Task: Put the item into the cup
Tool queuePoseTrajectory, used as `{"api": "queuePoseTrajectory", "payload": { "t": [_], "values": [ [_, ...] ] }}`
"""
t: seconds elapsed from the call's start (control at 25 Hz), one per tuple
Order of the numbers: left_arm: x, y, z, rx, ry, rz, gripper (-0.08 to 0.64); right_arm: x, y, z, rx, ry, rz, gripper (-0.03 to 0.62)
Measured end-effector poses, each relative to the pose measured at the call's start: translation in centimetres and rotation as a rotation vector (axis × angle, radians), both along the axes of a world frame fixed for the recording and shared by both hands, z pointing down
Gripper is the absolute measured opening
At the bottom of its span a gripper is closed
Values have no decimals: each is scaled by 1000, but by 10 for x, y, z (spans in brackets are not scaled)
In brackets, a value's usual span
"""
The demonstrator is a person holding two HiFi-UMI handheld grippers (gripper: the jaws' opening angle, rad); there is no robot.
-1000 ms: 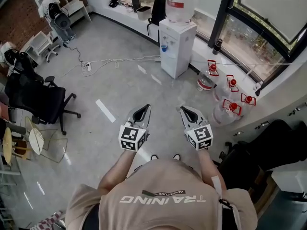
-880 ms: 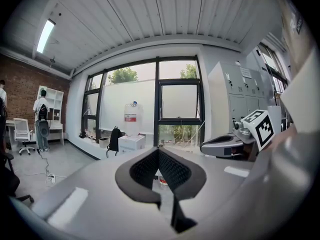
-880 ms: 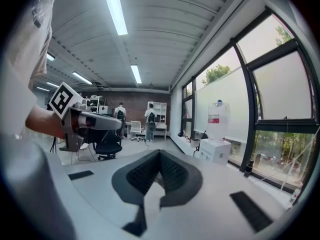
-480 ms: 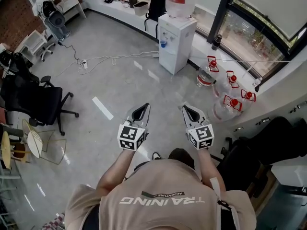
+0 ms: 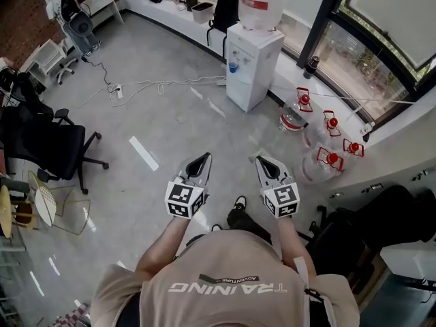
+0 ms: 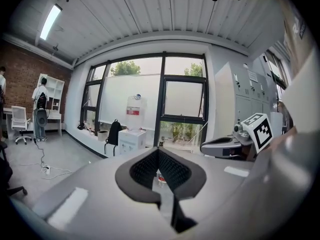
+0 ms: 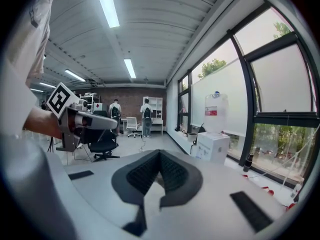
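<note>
No cup and no item to go in it shows in any view. Both grippers are held out at waist height over the grey floor. My left gripper is shut, its tips meeting with nothing between them. My right gripper is shut and empty too. The two are side by side, a hand's width apart. In the left gripper view the jaws point at the window wall, with the right gripper to the side. In the right gripper view the jaws face down the room, with the left gripper at the left.
A white water dispenser stands ahead by the window, with several red-capped water bottles to its right. A black office chair and a wire chair are at the left. Cables lie across the floor. Two people stand far off.
The person has stepped forward, a shoe now showing between the grippers. The view has shifted slightly toward the dispenser. Both grippers keep their pose and stay shut.
</note>
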State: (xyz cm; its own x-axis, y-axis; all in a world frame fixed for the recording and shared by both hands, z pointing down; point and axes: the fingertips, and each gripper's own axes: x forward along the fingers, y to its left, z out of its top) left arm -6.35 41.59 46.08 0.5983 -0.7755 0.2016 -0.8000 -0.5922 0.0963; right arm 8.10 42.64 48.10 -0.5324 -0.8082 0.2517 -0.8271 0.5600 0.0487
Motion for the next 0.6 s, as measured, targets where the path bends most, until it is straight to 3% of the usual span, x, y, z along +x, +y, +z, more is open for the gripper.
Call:
{"api": "queuePoseTrajectory", "payload": {
  "t": [0.36, 0.6],
  "values": [
    [32, -92, -11, 34, -12, -45, 8, 45, -94, -7, 32, -26, -13, 11],
    [40, -128, 4, 6, -19, -92, 8, 56, -145, 0, 24, -54, -53, 11]
  ]
}}
